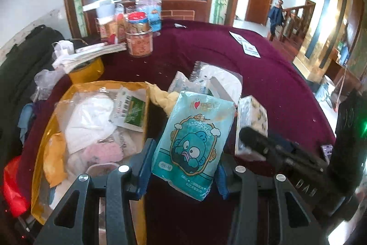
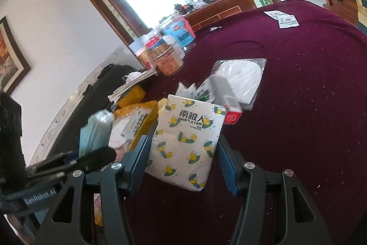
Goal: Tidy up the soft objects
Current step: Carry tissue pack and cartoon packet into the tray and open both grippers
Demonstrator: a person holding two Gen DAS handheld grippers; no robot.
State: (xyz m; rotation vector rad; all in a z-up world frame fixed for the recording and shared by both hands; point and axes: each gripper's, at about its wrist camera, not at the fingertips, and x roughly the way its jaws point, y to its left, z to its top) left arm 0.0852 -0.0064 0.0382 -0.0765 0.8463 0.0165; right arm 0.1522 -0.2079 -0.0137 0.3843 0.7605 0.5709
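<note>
My left gripper [image 1: 182, 171] is shut on a teal cartoon tissue pack [image 1: 195, 141], held tilted above the maroon tablecloth [image 1: 263, 75], just right of a yellow-rimmed clear bag [image 1: 45, 153] holding white and pink soft items. My right gripper [image 2: 183, 164] is shut on a white lemon-print tissue pack [image 2: 185, 144], also seen in the left wrist view [image 1: 252, 121]. Behind them lie a bagged white mask pack [image 2: 238, 79], small sachets [image 2: 195, 88] and a yellow cloth [image 1: 165, 98]. The teal pack shows at the left of the right wrist view [image 2: 96, 130].
Jars and bottles [image 1: 140, 38] stand at the table's back left beside papers on a yellow box [image 1: 87, 70]. Two cards [image 2: 282, 17] lie far right. A small red box [image 2: 231, 117] sits behind the lemon pack. A dark bag [image 1: 23, 66] lies off the table's left edge.
</note>
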